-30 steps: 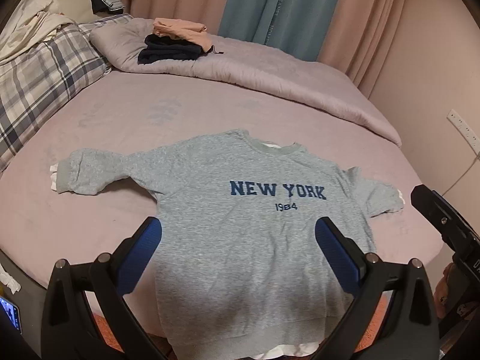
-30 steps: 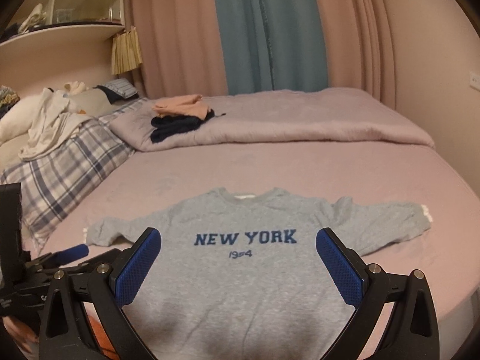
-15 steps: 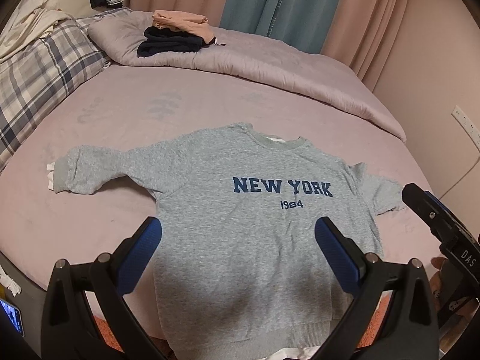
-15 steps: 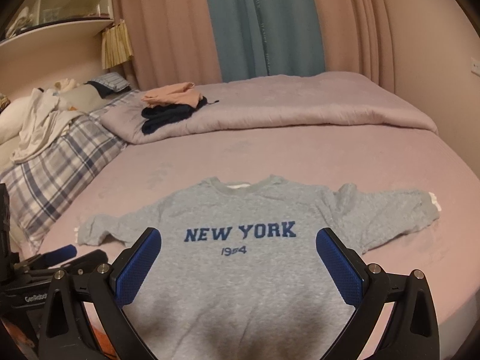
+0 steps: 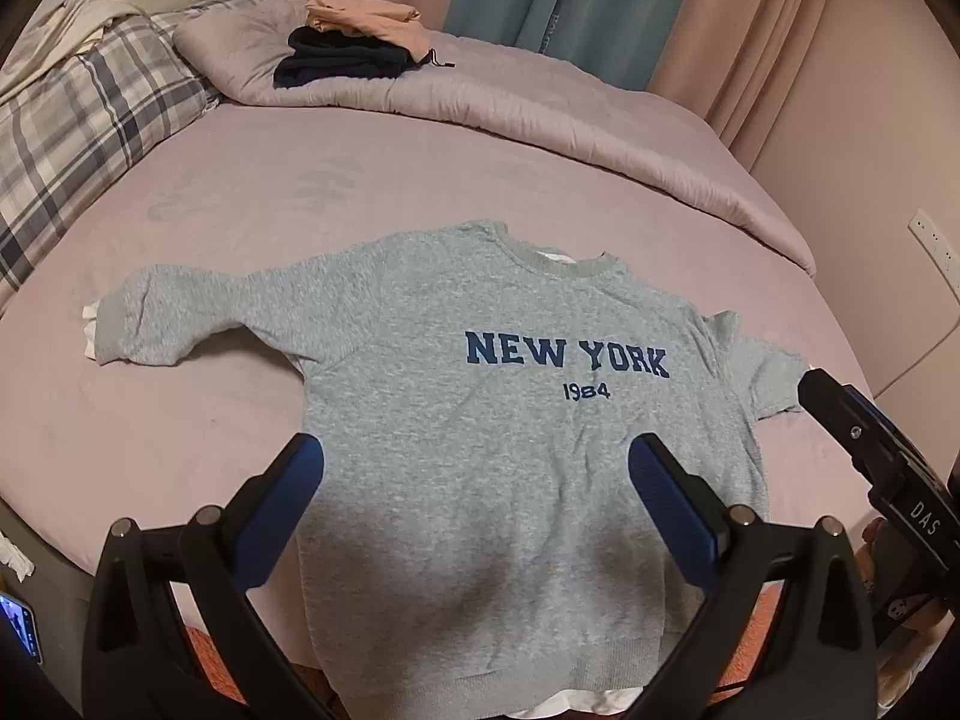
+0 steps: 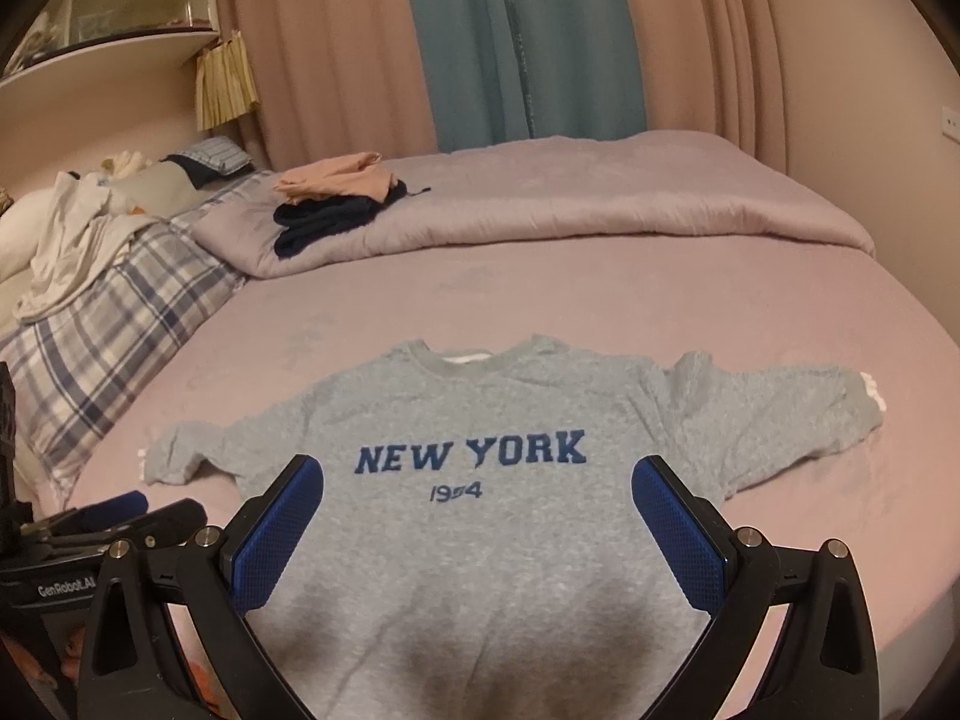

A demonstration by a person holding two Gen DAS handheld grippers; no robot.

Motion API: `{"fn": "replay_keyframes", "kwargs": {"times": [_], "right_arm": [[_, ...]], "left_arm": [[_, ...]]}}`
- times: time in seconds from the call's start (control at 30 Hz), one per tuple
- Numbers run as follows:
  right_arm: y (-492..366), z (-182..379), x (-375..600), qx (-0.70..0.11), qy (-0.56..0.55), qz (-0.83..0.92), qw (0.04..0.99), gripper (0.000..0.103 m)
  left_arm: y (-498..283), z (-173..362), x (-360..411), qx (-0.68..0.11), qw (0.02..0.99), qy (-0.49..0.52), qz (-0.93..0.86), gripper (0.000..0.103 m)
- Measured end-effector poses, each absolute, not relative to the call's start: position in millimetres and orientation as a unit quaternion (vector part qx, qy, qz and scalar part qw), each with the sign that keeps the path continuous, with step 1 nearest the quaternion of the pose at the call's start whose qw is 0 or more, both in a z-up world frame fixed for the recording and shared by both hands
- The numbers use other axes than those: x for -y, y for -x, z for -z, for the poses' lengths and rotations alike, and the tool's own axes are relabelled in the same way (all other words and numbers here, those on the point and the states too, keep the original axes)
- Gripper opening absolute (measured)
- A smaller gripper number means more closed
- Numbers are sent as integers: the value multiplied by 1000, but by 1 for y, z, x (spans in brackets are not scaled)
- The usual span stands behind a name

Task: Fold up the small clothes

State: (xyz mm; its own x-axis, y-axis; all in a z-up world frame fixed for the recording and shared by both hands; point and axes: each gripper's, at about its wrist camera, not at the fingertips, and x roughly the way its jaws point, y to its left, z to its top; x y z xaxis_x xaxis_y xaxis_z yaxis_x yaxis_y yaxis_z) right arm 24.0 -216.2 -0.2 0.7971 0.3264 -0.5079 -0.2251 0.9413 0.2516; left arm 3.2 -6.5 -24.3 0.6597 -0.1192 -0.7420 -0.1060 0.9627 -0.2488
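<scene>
A small grey sweatshirt with "NEW YORK 1984" in blue lies flat, front up, on the pink bed, both sleeves spread out; it also shows in the right wrist view. A white layer peeks out at its hem and cuffs. My left gripper is open and empty, held above the shirt's lower body. My right gripper is open and empty, also above the lower body. The right gripper's body shows at the right edge of the left wrist view; the left gripper's body shows at lower left of the right wrist view.
A folded pink and dark-blue clothes stack sits on the rolled quilt at the far side. A plaid pillow with loose white clothes lies at the left. Curtains hang behind. The bed's front edge is near me.
Both grippers have moved forward and slightly lower toward the sweatshirt, which now looks larger. The sweatshirt itself has not moved. Both grippers stay open.
</scene>
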Motion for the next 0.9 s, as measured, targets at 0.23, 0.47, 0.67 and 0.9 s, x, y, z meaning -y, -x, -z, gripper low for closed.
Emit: {"fn": "replay_keyframes", "kwargs": {"times": [0.23, 0.47, 0.67, 0.9], "right_arm": [[-25, 6, 218, -292, -89, -143, 942, 103], [-25, 8, 224, -291, -106, -148, 939, 103], [-25, 9, 226, -293, -105, -139, 940, 103], [-24, 10, 229, -295, -111, -133, 940, 103]], "left_arm": [[-3, 28, 6, -418, 897, 142, 4, 101], [-3, 31, 6, -425, 893, 150, 8, 101], [-3, 31, 7, -426, 891, 155, 13, 101], [-4, 32, 10, -429, 890, 149, 18, 101]]}}
